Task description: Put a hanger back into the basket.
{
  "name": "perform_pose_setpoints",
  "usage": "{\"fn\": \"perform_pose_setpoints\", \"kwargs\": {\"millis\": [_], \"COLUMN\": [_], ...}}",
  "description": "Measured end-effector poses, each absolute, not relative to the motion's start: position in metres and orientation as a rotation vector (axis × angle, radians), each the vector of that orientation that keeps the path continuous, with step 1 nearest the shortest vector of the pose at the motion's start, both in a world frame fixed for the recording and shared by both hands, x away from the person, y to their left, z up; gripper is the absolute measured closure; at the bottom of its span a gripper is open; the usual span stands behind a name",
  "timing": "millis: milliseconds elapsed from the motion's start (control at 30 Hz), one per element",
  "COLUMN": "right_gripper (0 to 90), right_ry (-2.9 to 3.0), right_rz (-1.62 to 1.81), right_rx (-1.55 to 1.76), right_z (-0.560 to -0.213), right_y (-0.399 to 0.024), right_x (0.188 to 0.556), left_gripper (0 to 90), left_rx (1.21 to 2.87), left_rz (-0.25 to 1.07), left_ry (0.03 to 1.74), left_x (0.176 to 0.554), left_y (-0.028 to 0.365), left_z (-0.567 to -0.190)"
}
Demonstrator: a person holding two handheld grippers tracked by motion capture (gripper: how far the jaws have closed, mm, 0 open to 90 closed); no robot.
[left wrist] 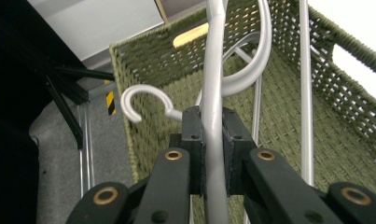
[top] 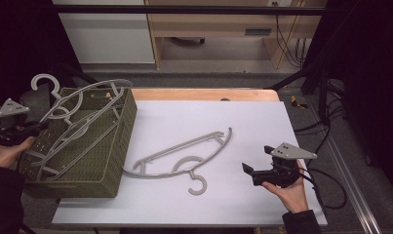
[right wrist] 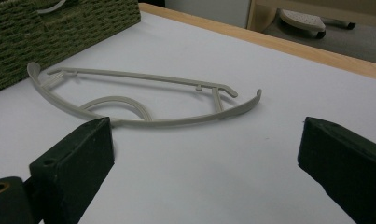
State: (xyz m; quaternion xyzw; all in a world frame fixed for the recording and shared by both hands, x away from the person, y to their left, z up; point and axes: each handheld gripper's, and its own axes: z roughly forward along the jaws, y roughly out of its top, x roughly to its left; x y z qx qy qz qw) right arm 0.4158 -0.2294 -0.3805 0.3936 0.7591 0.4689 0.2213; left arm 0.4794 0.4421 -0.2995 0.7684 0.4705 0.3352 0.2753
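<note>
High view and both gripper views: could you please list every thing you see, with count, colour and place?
hangers in basket: two or more, light grey, standing out of the basket; one clamped in the left tongs
hanger on table: one, light grey, flat on the sheet
basket: one, olive green, woven, table's left end
sheet: one, white, covering the table
table: one, wooden edge at the far side
left tongs: black, shut on a hanger
right tongs: black, open, facing the hanger on table

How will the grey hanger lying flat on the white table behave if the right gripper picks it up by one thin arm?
The grey hanger looks like thin moulded plastic, so it is probably light and fairly stiff, with slight flex. Its smooth, narrow bar may slip or swing between the jaws of the right gripper. It lies flat on the white table, so it should slide, not roll.
</note>
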Motion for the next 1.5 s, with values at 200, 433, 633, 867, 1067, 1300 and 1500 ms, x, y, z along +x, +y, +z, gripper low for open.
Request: {"fn": "perform_pose_setpoints", "kwargs": {"millis": [200,433,633,867,1067,1300,1500], "right_gripper": [4.1,4.2,4.2,4.2,4.3,4.4,4.4], "right_ry": [2.1,2.103,2.1,2.102,2.106,2.098,2.101], "right_rz": [1.294,1.293,1.294,1.293,1.292,1.297,1.294], "right_rx": [1.089,1.095,1.093,1.091,1.086,1.084,1.085], "right_z": [-0.381,-0.381,-0.38,-0.381,-0.381,-0.38,-0.38], "right_y": [-0.229,-0.228,-0.229,-0.229,-0.228,-0.229,-0.23], "right_x": [0.416,0.416,0.415,0.416,0.416,0.415,0.415], "left_gripper": [82.1,82.0,82.0,81.8,81.6,81.6,81.7], "left_rx": [2.068,2.093,2.091,2.125,2.172,2.164,2.12], "left_rz": [0.906,0.895,0.89,0.853,0.843,0.817,0.908], "left_ry": [1.298,1.317,1.349,1.362,1.366,1.348,1.275], "left_x": [0.476,0.478,0.479,0.485,0.487,0.486,0.484], "left_y": [0.452,0.454,0.46,0.452,0.447,0.446,0.441], "left_z": [-0.307,-0.318,-0.326,-0.346,-0.35,-0.343,-0.325]}}
